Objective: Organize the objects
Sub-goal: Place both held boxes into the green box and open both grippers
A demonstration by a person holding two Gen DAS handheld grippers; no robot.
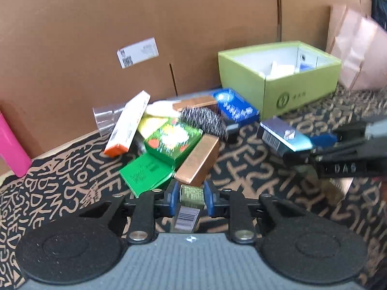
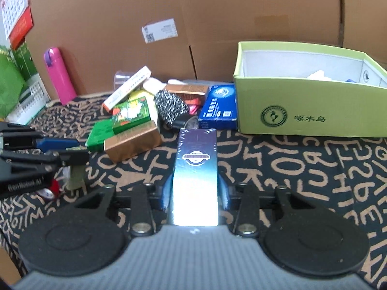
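A: What does the left gripper have?
B: Its jaws pinch a small olive carton, light and stiff, gripped across its narrow sides.
A: And the right gripper?
B: Clamped on a glossy blue box; slick wrap, so squeeze the flat sides. The green shoebox sits at two o'clock.

Cardboard wall behind; letter-patterned black cloth.

soft motion blur, fisheye-bent edges (bright glare)
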